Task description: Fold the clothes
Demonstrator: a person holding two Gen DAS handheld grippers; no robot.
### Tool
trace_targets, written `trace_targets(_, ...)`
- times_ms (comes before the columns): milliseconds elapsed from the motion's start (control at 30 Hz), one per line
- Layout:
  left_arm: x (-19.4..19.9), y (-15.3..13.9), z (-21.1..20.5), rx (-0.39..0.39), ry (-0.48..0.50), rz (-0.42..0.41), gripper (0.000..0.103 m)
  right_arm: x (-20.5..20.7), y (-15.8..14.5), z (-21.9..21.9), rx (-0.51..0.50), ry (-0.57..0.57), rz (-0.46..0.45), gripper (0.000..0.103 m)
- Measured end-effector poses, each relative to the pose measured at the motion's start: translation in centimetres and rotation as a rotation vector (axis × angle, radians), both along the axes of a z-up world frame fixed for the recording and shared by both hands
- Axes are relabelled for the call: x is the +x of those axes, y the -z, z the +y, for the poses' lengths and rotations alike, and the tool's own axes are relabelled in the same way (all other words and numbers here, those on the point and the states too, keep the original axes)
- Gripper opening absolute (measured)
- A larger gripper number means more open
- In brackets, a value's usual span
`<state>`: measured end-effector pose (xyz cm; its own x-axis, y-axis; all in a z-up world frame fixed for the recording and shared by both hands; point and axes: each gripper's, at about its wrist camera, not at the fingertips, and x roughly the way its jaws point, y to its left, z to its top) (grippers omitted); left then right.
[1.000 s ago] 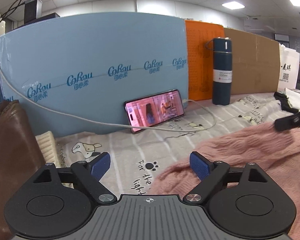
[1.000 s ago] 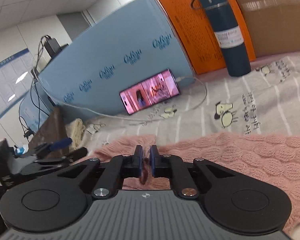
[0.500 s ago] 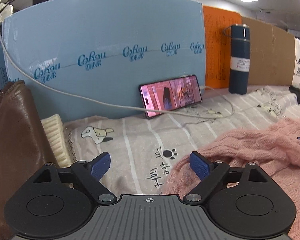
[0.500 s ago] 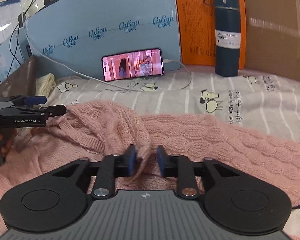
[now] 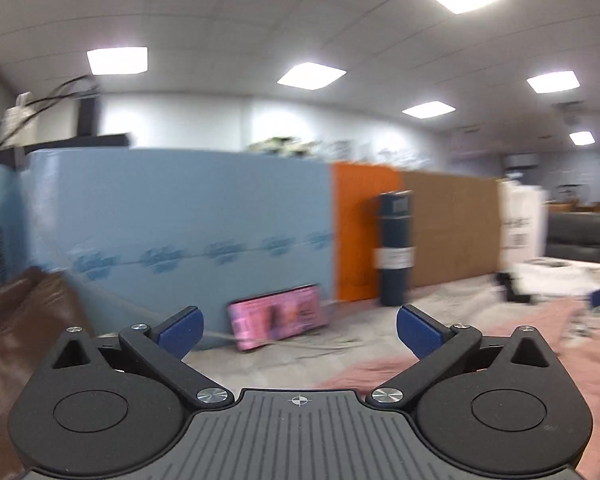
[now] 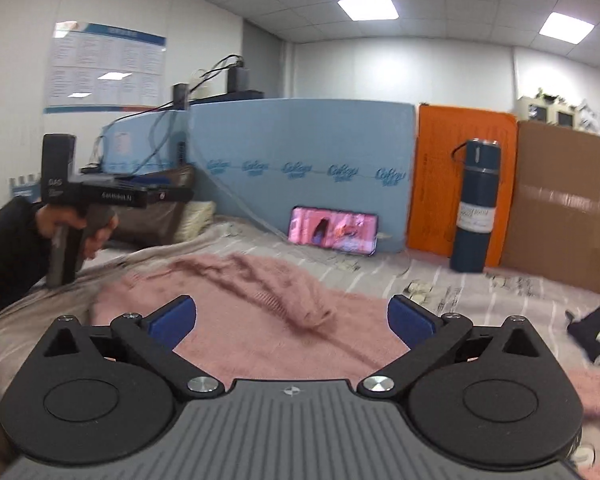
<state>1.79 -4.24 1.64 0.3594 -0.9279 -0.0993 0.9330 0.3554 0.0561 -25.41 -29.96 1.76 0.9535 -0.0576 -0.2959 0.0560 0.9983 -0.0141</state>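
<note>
- Jaws on my right gripper (image 6: 290, 322) just swung wide, nothing between them.
- Left gripper (image 5: 298, 332) jaws just widened too, empty.
- Pink sweater (image 6: 260, 312) lies crumpled on the bed, in front of the phone (image 6: 334, 231).

Office room behind a blue foam board

A blue foam board (image 6: 300, 168) stood as the backdrop; an orange panel (image 6: 460, 184) and brown cardboard (image 6: 564, 208) stood to its right, a wall poster (image 6: 104, 68) hung to its left, and ceiling light panels (image 6: 366, 8) glowed above it on a white tiled ceiling.
</note>
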Motion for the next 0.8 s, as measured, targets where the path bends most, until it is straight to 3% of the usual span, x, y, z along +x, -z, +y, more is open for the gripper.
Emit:
trace_targets(167,-4.9,0.1,1.3,0.103,0.174,-0.155,0.103,-3.9,1.3,1.0,-0.077,0.019,0.141,0.103)
trace_targets(300,-8.5,1.4,2.1,0.276,0.303,-0.255,0.103,-6.8,2.9,1.4,-0.158,0.084,0.275,0.103)
trace_targets(367,-9.9,2.4,2.1,0.390,0.329,-0.303,0.103,-7.9,3.5,1.0,-0.180,0.140,0.327,0.103)
trace_targets(500,-11.2,4.5,1.7,0.578,0.285,-0.399,0.103,-9.4,4.0,-0.2,-0.182,0.211,0.362,0.103)
trace_targets(600,-11.4,5.2,1.3,0.604,0.277,-0.428,0.103,-9.0,4.3,-0.3,-0.203,0.209,0.372,0.103)
trace_targets(800,-11.2,5.7,-1.0,0.560,0.277,-0.403,0.103,-6.6,4.6,-0.3,-0.201,0.161,0.337,0.103)
